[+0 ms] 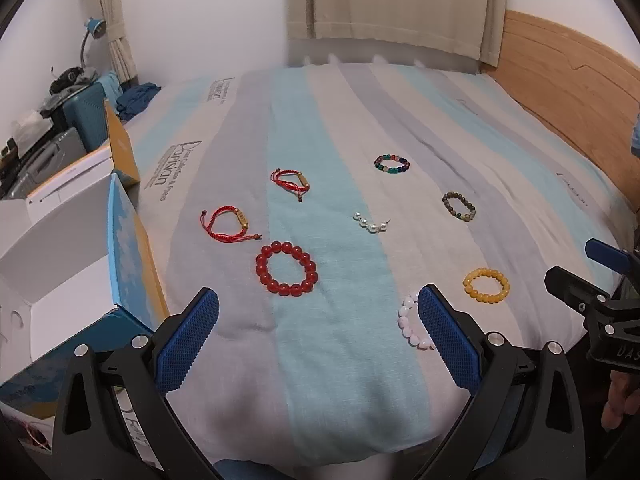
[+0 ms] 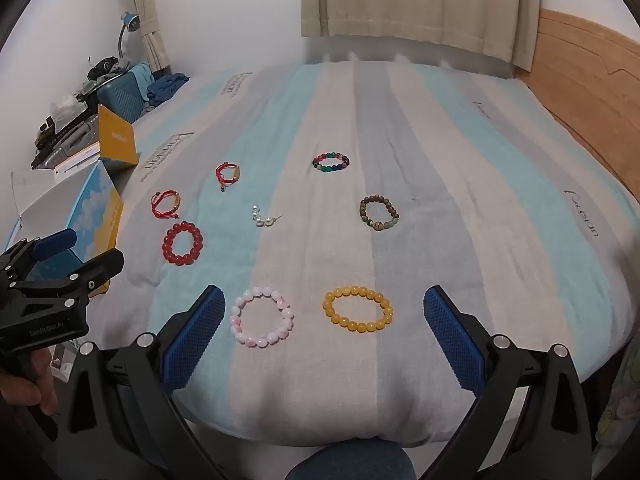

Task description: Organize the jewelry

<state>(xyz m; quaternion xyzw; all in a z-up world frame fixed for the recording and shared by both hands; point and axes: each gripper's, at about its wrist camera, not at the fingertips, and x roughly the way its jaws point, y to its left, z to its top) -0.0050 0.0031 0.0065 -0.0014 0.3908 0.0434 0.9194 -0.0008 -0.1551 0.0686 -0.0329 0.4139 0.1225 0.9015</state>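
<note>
On striped bedspread: six bead bracelets, two red cords.

a bed spread with a sheet striped in pale blue, grey and cream fills the room. a wooden headboard runs along its right side, cream curtains hang against the white wall behind, and a blue desk lamp stands among clutter at left.

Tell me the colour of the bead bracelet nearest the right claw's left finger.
Pale pink and white bracelet, clearest in the right wrist view.
</note>
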